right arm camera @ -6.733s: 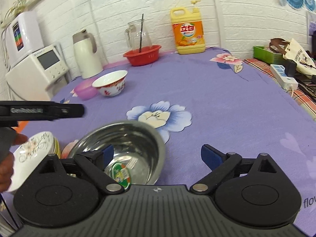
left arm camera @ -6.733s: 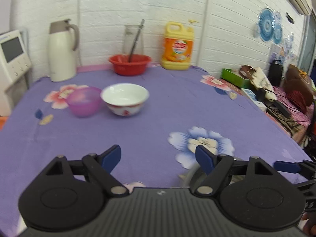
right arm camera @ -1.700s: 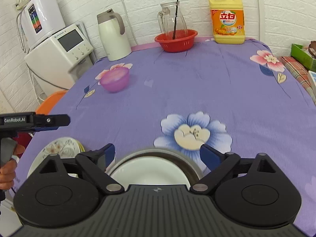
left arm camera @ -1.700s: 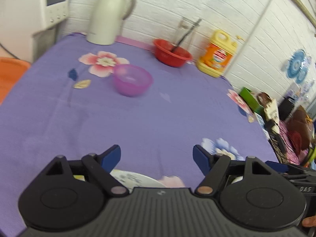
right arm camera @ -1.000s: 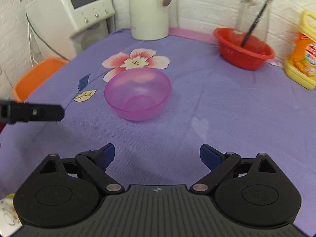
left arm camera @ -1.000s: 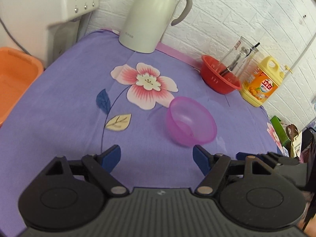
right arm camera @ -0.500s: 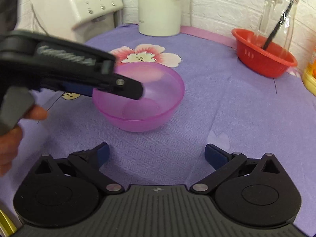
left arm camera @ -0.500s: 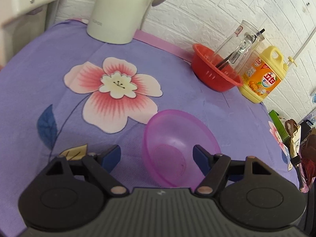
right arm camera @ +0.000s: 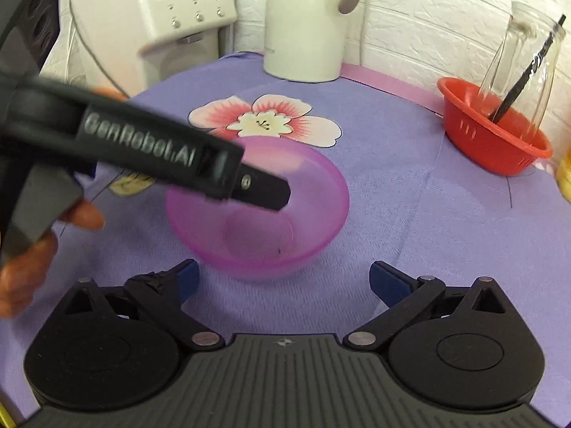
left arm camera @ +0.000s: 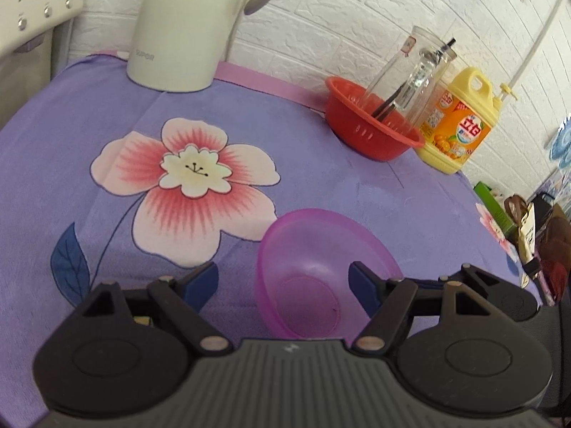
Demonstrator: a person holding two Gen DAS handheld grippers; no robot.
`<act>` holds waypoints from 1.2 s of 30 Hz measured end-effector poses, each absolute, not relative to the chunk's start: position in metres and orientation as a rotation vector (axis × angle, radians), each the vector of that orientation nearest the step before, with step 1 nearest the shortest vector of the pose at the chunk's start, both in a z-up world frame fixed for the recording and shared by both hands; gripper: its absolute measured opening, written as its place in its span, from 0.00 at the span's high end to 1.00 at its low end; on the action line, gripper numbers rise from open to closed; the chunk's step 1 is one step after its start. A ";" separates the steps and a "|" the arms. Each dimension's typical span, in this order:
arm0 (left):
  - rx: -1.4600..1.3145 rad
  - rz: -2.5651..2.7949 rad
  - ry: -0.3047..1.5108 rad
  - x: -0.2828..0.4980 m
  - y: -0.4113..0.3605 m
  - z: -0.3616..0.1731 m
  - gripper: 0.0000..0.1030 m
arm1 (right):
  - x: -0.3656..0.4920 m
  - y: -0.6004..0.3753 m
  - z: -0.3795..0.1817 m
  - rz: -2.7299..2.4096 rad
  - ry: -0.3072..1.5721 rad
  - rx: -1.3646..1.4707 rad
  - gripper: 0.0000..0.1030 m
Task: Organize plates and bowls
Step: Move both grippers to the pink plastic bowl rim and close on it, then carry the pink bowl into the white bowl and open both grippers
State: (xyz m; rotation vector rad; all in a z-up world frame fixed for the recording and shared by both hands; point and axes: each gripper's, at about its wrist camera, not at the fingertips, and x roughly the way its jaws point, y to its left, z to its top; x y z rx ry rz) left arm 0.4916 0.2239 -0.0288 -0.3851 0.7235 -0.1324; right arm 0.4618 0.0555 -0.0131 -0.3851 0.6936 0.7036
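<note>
Only the right wrist view is showing the hand (right arm camera: pixel 32 249); both grippers are gaping around the see-through pink bowl (left arm camera: pixel 323 271), upright.

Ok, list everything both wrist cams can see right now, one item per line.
plastic bowl: one, translucent purple, on the tablecloth, its rim between the left claw's fingers
tablecloth: one, purple with flower print, covers the table
thermos jug: one, cream, back by the wall
strainer basket: one, red, right rear
glass pitcher: one, clear, in the basket, dark stick inside
detergent bottle: one, yellow, right of the basket
water dispenser: one, white, beyond the table's left end
left claw: open, one finger inside the bowl
right claw: open, just short of the bowl
hand: holds the left claw
</note>
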 end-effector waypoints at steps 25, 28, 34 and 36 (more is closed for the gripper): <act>-0.244 -0.169 0.587 0.455 0.181 0.012 0.61 | 0.441 0.044 0.018 0.713 0.543 -0.326 0.00; -0.242 -0.178 0.552 0.435 0.169 0.026 0.61 | 0.426 0.035 0.030 0.710 0.512 -0.328 0.00; -0.227 -0.238 0.517 0.384 0.125 0.051 0.61 | 0.373 -0.003 0.054 0.691 0.440 -0.318 0.00; -0.232 -0.263 0.520 0.366 0.108 0.055 0.61 | 0.351 -0.019 0.059 0.677 0.423 -0.328 0.00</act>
